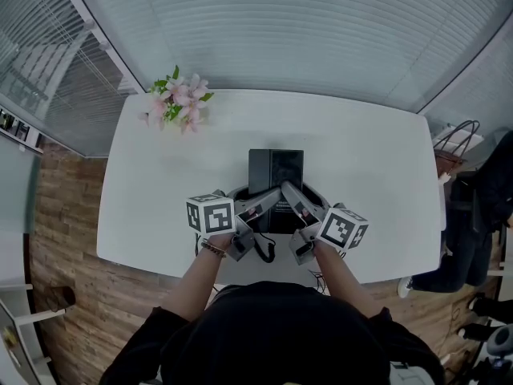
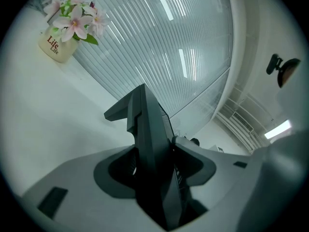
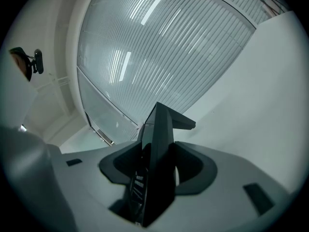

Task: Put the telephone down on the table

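Note:
The black telephone (image 1: 276, 171) is held between both grippers over the near middle of the white table (image 1: 361, 159). My left gripper (image 1: 260, 204) is shut on its left side and my right gripper (image 1: 295, 202) on its right side. In the left gripper view the telephone (image 2: 147, 129) stands edge-on between the grey jaws of the left gripper (image 2: 154, 153), which press on both faces. The right gripper view shows the same: the telephone's dark edge (image 3: 159, 144) is clamped in the right gripper (image 3: 157, 161). A coiled black cord (image 1: 264, 251) hangs by the table's near edge. Whether the telephone touches the table is hidden.
A pot of pink flowers (image 1: 178, 103) stands at the table's far left corner, also in the left gripper view as a flower pot (image 2: 63, 33). Window blinds (image 1: 280, 30) run behind the table. A wire rack (image 1: 457, 141) and a dark chair stand off the right end.

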The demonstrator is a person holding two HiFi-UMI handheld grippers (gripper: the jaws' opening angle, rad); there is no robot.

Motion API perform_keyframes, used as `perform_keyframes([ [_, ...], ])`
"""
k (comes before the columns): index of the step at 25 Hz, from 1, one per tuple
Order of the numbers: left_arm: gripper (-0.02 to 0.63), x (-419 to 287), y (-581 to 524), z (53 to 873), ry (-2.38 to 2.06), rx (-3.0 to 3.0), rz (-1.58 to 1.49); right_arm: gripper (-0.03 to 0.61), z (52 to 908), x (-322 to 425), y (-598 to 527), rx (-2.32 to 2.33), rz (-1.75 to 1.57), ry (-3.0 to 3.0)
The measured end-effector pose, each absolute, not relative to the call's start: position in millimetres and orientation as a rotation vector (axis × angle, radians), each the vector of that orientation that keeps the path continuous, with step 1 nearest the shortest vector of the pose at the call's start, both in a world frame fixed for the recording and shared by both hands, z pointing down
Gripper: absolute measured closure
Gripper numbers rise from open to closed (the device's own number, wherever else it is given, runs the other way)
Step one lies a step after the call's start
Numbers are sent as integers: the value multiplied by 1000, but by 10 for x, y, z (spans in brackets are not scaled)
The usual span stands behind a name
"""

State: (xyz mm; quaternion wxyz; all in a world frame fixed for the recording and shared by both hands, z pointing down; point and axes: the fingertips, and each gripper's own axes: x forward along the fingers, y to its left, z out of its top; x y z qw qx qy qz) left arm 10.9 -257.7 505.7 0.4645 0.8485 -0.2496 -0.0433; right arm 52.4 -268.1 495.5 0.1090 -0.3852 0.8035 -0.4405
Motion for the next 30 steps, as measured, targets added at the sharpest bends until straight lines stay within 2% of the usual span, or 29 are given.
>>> perform_keyframes([
  [30, 364, 144, -2539, 5389, -606, 2016, -53, 376, 5350, 592, -2634, -1190, -1406, 2310],
])
